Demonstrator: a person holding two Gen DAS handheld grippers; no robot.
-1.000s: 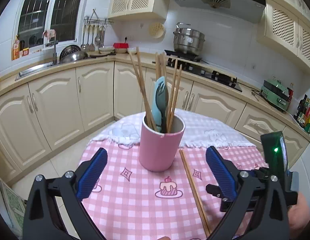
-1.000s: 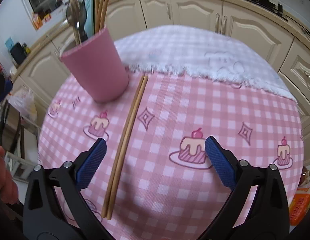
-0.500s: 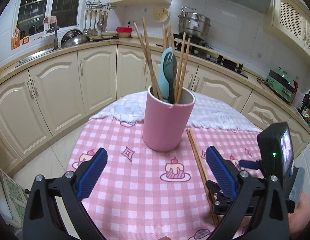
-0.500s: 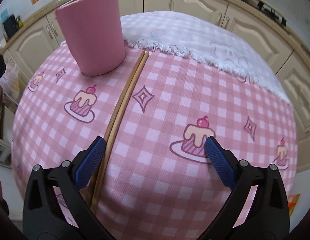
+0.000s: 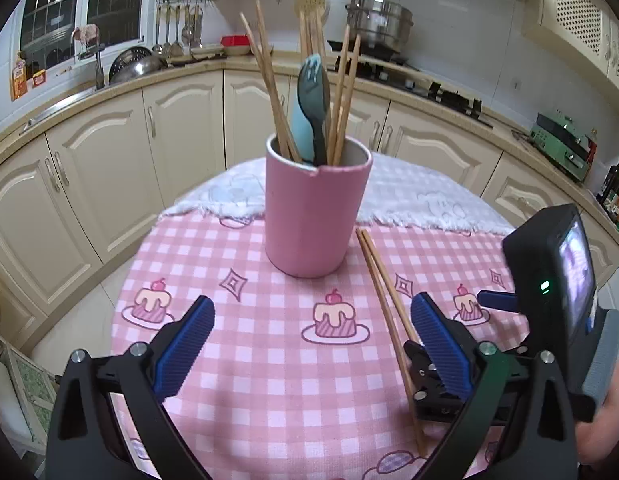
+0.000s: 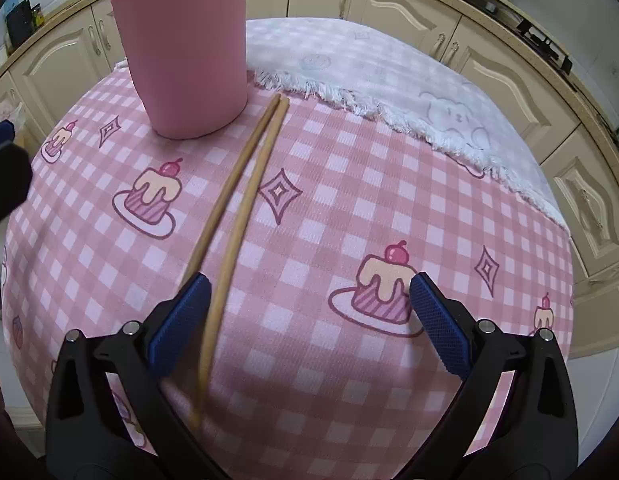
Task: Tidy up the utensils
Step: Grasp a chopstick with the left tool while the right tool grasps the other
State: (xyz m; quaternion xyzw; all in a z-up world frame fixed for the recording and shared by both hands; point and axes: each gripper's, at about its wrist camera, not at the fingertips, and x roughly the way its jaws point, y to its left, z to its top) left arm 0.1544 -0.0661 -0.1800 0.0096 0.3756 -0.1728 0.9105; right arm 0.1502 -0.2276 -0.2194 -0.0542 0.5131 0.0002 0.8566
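Pink cup holding utensils, chopstick pair beside, left tongs agape

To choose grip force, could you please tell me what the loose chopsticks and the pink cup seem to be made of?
Chopsticks: probably bamboo or wood, pale tan, matte, unpainted. Pink cup: matte, thick-walled with a chipped rim, possibly ceramic or plastic; the look leaves it open.

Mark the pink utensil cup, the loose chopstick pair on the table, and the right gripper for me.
pink utensil cup (image 5: 315, 220): left wrist view, middle of its front wall.
loose chopstick pair (image 6: 245, 184): right wrist view, mid-shaft on the tablecloth.
right gripper (image 6: 309, 320): right wrist view, midway between its open blue fingertips.
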